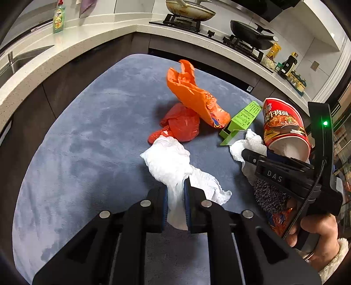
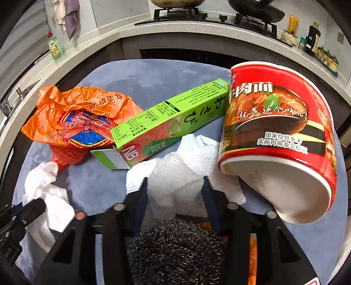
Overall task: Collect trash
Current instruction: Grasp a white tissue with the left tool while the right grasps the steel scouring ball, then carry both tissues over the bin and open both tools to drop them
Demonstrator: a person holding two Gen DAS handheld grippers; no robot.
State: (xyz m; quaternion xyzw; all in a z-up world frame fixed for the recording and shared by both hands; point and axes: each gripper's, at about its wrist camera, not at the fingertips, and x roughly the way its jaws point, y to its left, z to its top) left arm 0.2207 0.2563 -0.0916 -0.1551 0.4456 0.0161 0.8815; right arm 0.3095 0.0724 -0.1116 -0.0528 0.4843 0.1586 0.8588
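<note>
My left gripper (image 1: 175, 186) is shut on a white paper towel (image 1: 169, 162) lying on the blue mat (image 1: 87, 136). My right gripper (image 2: 174, 182) has its jaws around a second crumpled paper towel (image 2: 175, 175), with a steel wool scourer (image 2: 175, 247) under it; it shows at the right of the left wrist view (image 1: 252, 157). An orange plastic bag (image 2: 81, 116), a red bag (image 1: 182, 125), a green carton (image 2: 169, 122) and a tipped red instant-noodle cup (image 2: 276, 136) lie beyond.
The mat is ringed by a pale kitchen counter (image 1: 65, 43) with a sink (image 1: 19, 59), a green dish-soap bottle (image 1: 58, 18), a gas hob with pans (image 1: 188, 11) and sauce bottles (image 1: 289, 63) on the right.
</note>
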